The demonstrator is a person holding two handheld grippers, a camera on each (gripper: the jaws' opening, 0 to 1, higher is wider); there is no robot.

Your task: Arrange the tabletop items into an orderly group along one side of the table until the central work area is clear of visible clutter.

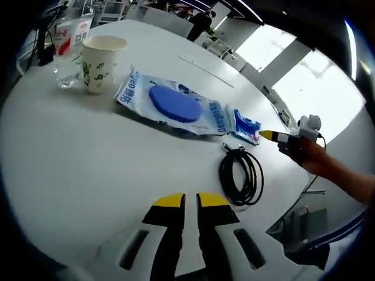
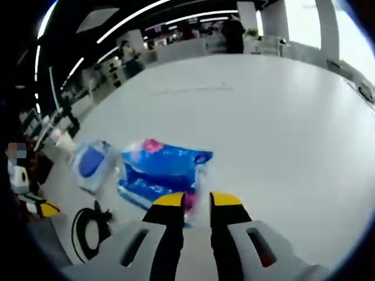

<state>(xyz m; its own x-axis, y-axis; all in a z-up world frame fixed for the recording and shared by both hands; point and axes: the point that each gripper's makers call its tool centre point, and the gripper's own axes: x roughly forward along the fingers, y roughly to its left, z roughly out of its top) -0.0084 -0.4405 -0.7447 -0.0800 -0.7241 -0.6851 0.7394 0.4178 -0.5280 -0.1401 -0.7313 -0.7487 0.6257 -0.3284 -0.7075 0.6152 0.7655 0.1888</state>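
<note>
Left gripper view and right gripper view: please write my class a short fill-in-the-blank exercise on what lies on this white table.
1. The paper cup stands upright beside a clear plastic ____.
2. The black cable on the table lies in a ____.
3. The round pad on the long packet is coloured ____.
4. The right hand-held gripper hovers just above a blue and pink ____.

Missing words: bottle; coil; blue; packet

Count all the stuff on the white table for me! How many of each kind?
Paper cup: 1
Clear bottle: 1
Big blue-and-white packet: 1
Small blue packet: 1
Black cable coil: 1
Total: 5
</note>
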